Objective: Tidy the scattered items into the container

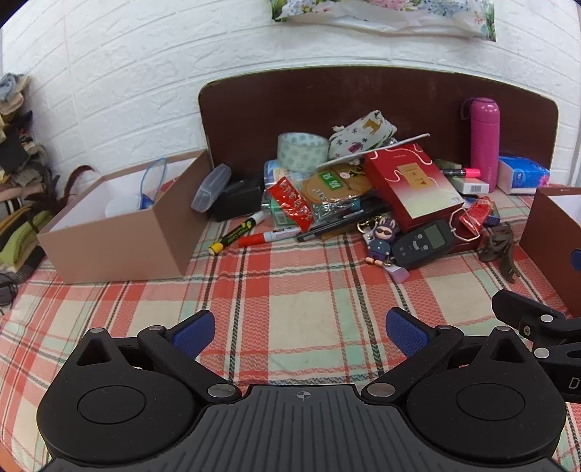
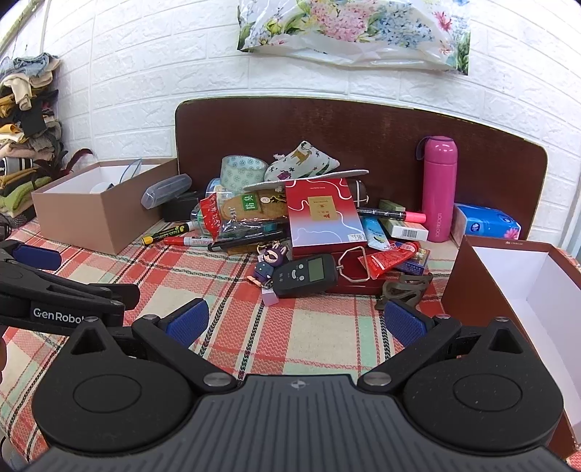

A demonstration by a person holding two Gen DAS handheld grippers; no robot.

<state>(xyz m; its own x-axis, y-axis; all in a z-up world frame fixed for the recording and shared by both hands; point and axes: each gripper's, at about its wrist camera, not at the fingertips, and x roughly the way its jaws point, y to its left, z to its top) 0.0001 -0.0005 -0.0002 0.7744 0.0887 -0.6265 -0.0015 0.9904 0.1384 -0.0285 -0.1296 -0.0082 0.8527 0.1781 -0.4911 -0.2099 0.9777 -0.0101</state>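
A heap of scattered items lies on the plaid cloth against a brown headboard: a red gift box (image 1: 408, 181) (image 2: 321, 214), a black handheld scale (image 1: 423, 243) (image 2: 305, 274), a keychain figure (image 1: 379, 241) (image 2: 267, 267), markers (image 1: 268, 236) (image 2: 189, 240), a tape roll (image 1: 301, 150) and a patterned pouch (image 1: 363, 132). A tan box (image 1: 120, 232) (image 2: 101, 210) stands at the left; a dark red box (image 2: 515, 290) (image 1: 555, 239) at the right. My left gripper (image 1: 297, 332) and right gripper (image 2: 296, 321) are open and empty, short of the heap.
A pink flask (image 1: 484, 139) (image 2: 439, 187) and a blue tissue pack (image 2: 486, 221) stand at the back right. Folded clothes (image 2: 25, 119) pile at the far left. A floral bag (image 2: 352, 29) hangs on the white brick wall. A brown hair clip (image 2: 405, 288) lies by the right box.
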